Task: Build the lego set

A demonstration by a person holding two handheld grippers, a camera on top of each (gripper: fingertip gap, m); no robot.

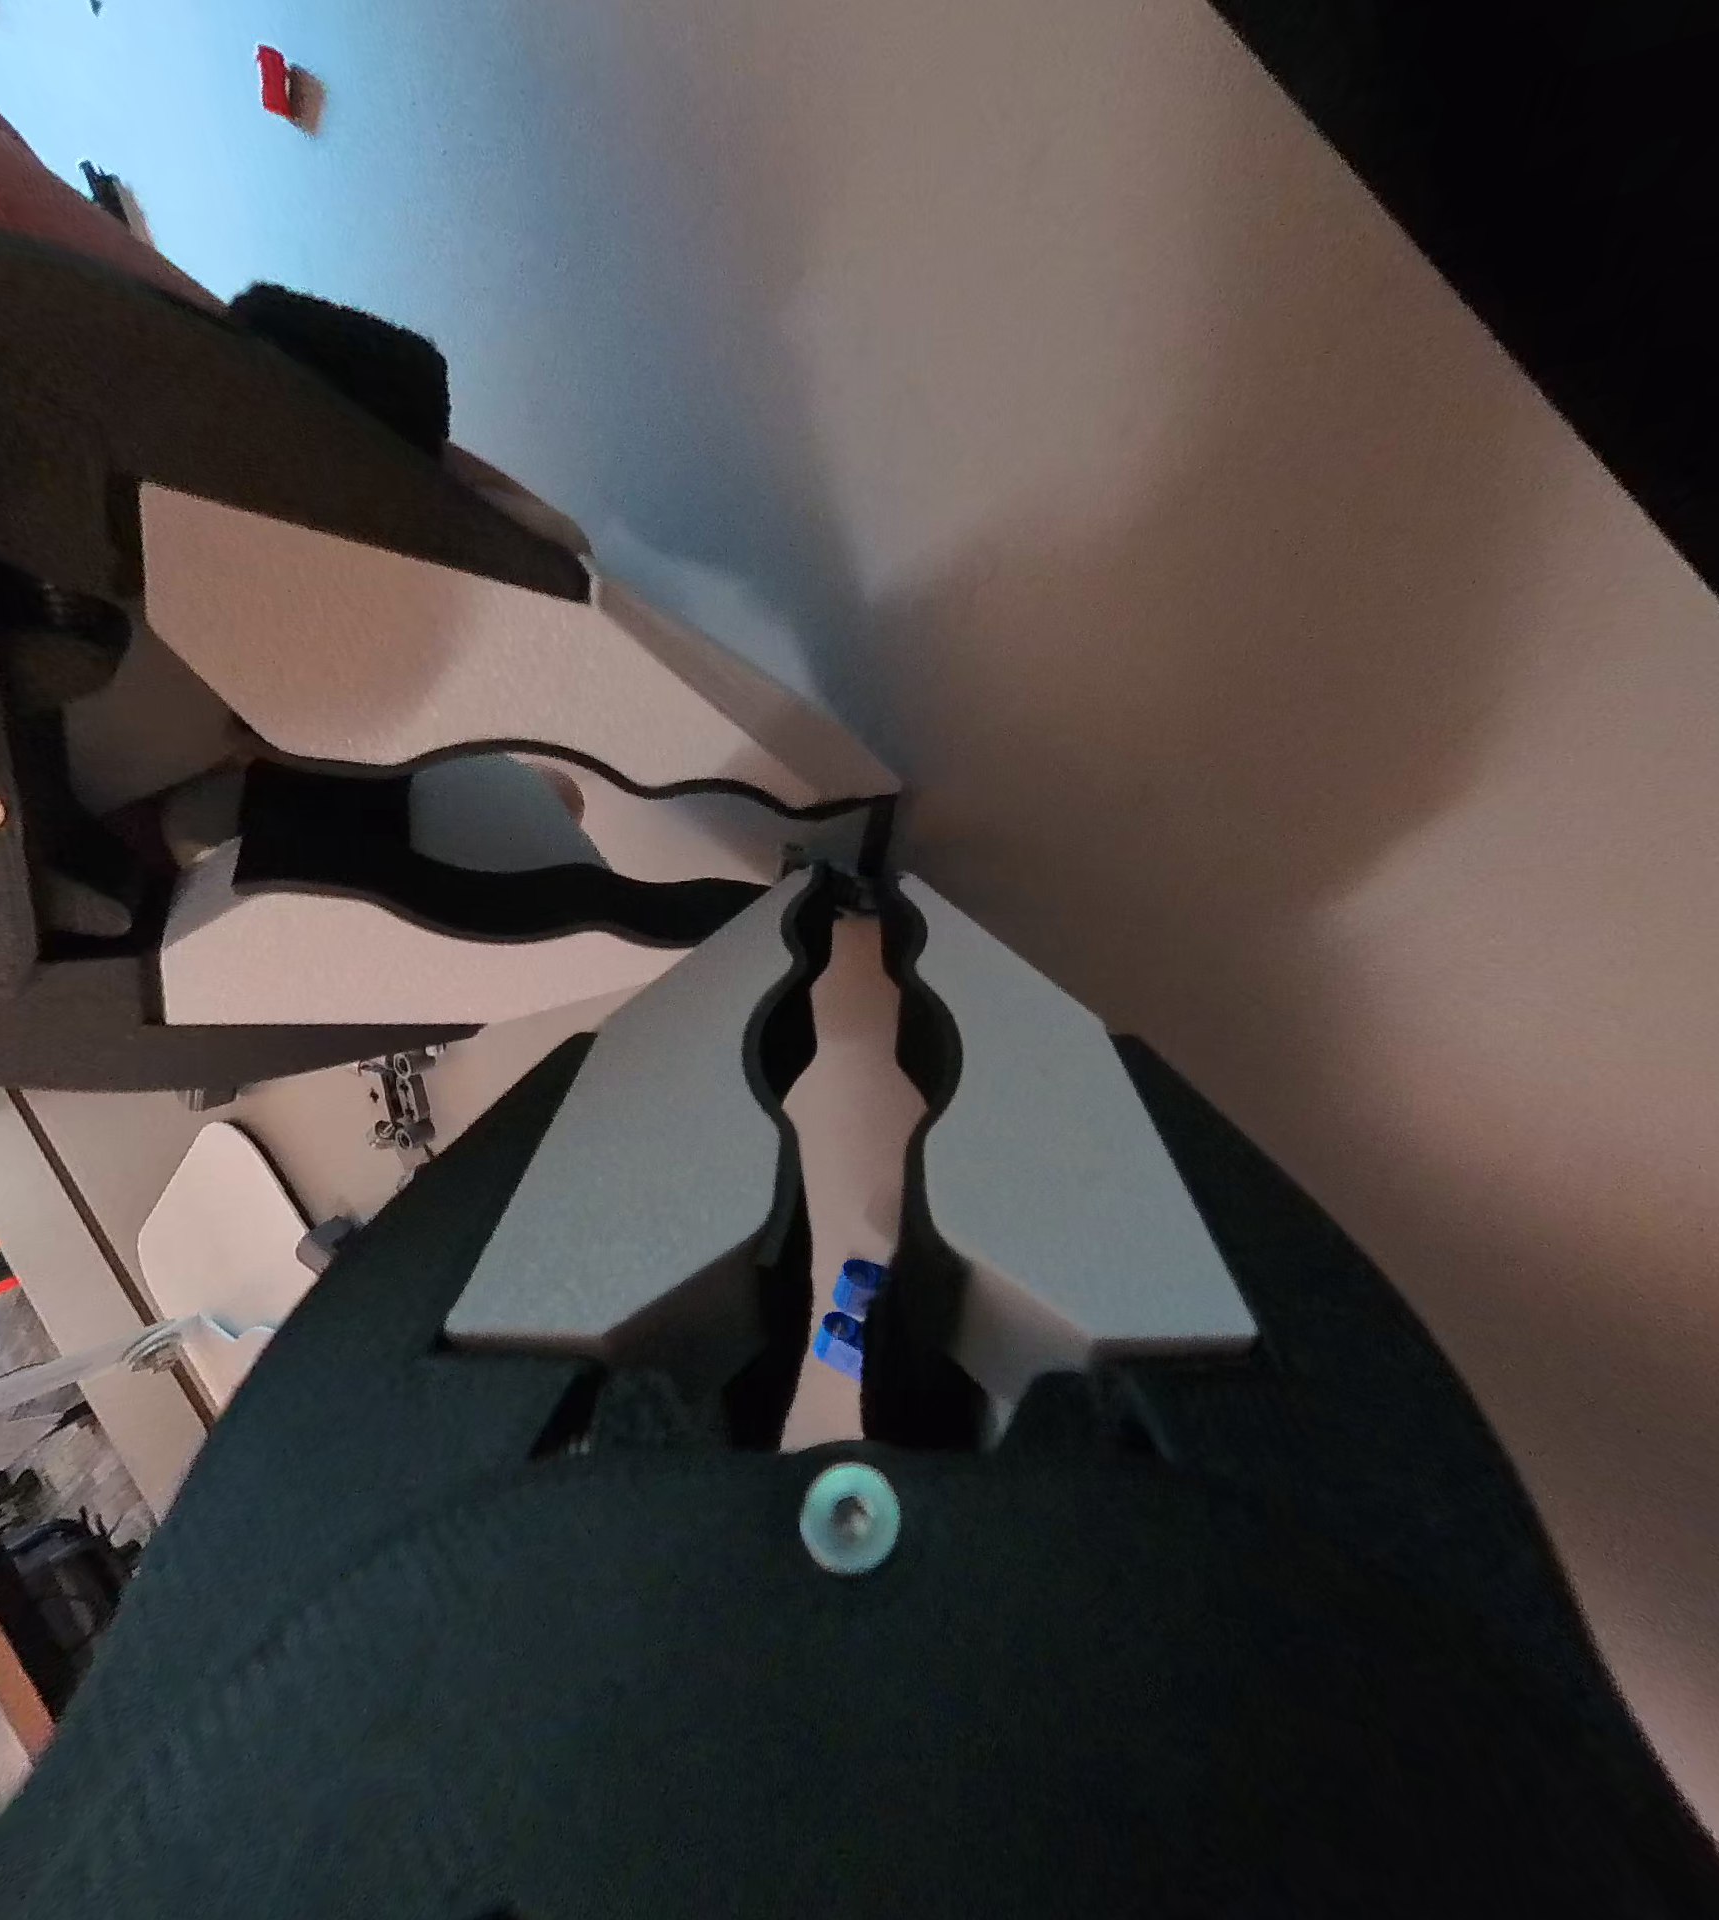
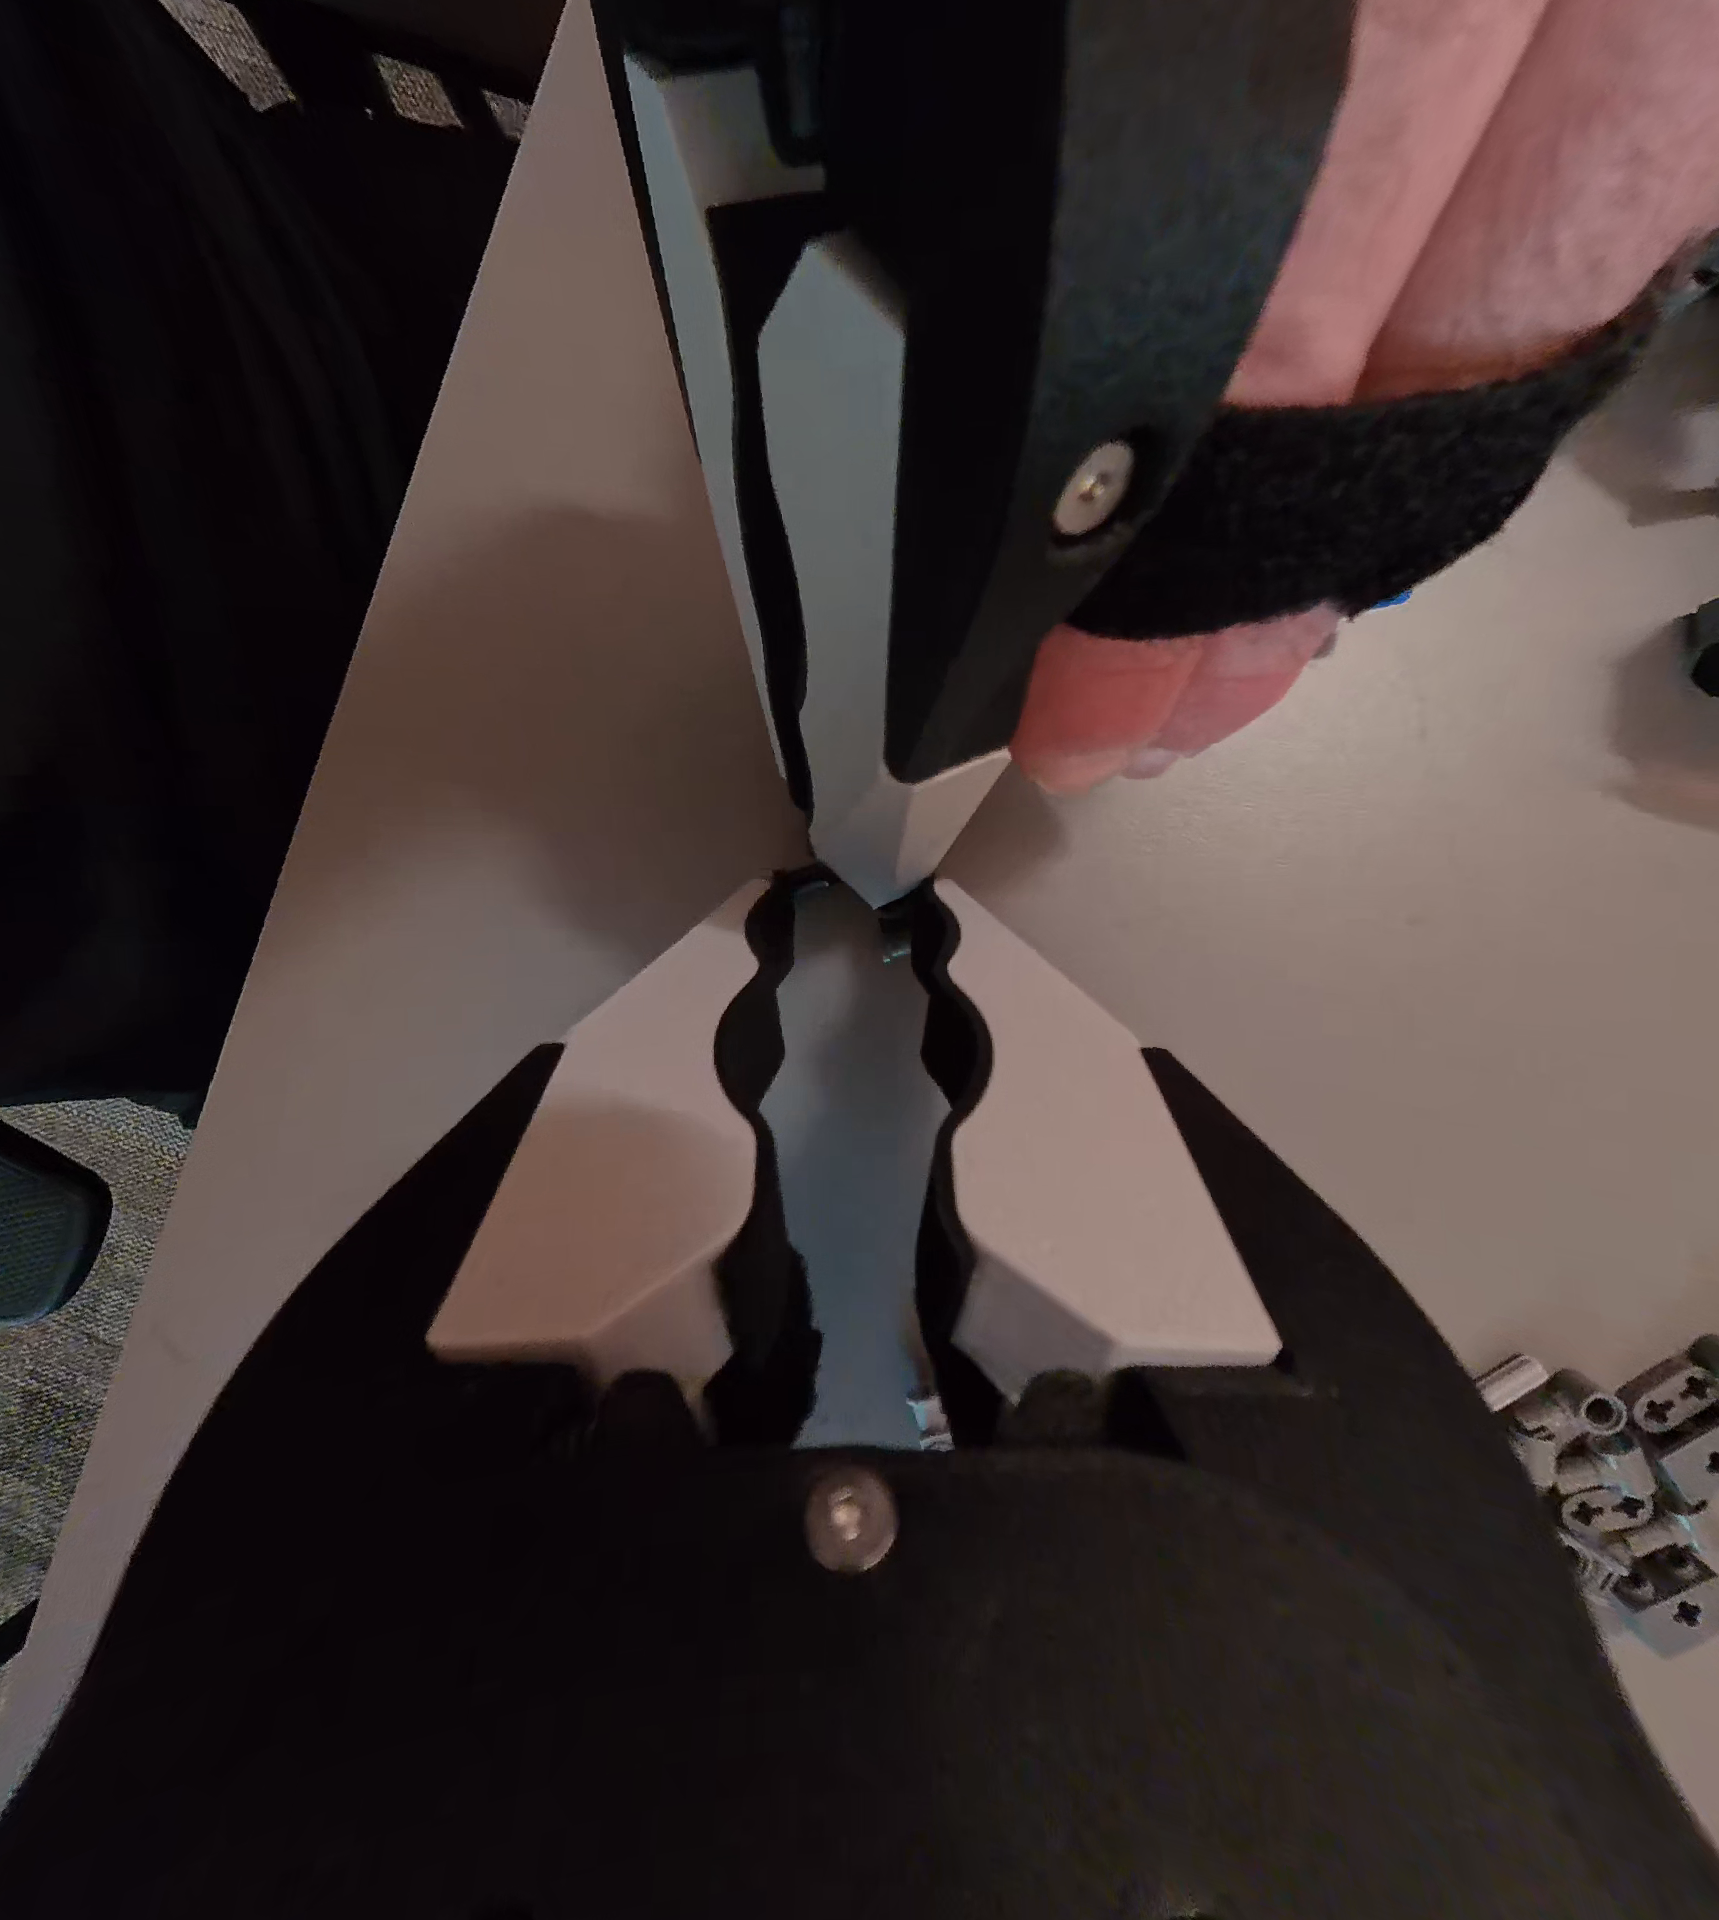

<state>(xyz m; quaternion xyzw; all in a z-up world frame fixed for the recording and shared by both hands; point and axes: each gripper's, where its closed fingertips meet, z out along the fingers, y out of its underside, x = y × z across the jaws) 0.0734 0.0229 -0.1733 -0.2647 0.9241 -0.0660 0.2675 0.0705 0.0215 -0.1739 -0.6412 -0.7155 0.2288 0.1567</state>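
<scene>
In the left wrist view my left gripper (image 1: 850, 883) is shut on a small dark piece (image 1: 847, 896) pinched at its very tips, above the pale table (image 1: 1250, 727). My right gripper (image 1: 870, 831) comes in from the left and meets it tip to tip. In the right wrist view my right gripper (image 2: 850, 906) has its pads against the two ends of a small grey piece (image 2: 894, 930). The left gripper (image 2: 865, 868) comes down from above, held by a hand (image 2: 1457, 208), and covers the piece's middle.
A pile of grey connector pieces (image 2: 1644, 1455) lies at the right on the table (image 2: 1354, 935). Two blue pieces (image 1: 847, 1314) lie under my left fingers. A red piece (image 1: 273, 78) lies far off. More grey pieces (image 1: 403, 1101) lie at the left. The table edge (image 2: 398, 623) runs close by. Less than 4 cm separates the two grippers' tips.
</scene>
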